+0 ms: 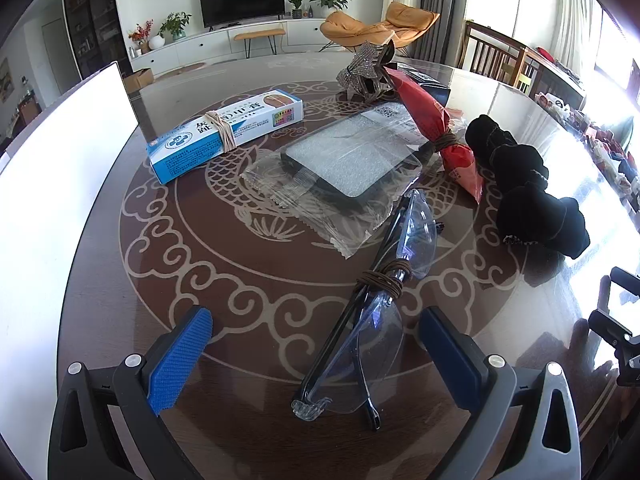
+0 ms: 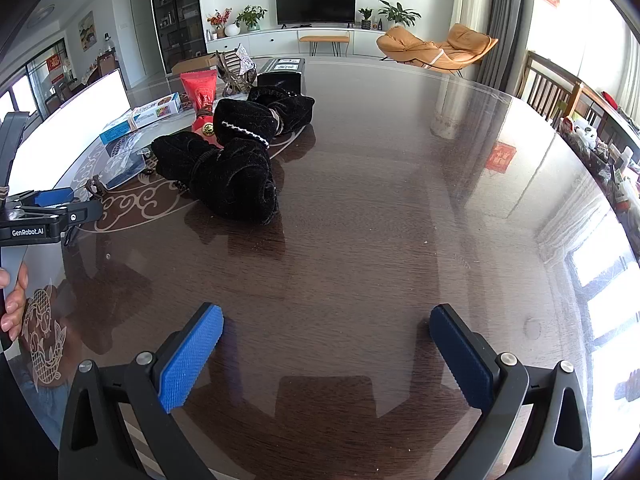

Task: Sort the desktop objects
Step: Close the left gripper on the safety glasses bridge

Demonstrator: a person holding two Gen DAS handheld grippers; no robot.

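Left tool (image 1: pixel 316 360) gapes wide astride the clear plastic glasses bound with brown cord (image 1: pixel 372 312), lined up to pinch them; right tool (image 2: pixel 326 360) waits wide, empty.

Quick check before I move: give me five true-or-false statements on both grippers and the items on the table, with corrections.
1. The left gripper is open around the clear glasses. True.
2. The right gripper holds the black velvet bundle. False: it is open over bare table.
3. A rubber band wraps the blue box. True.
4. The red packet is unbound. False: cord ties its middle.
5. The plastic-wrapped pad lies beyond the glasses. True.
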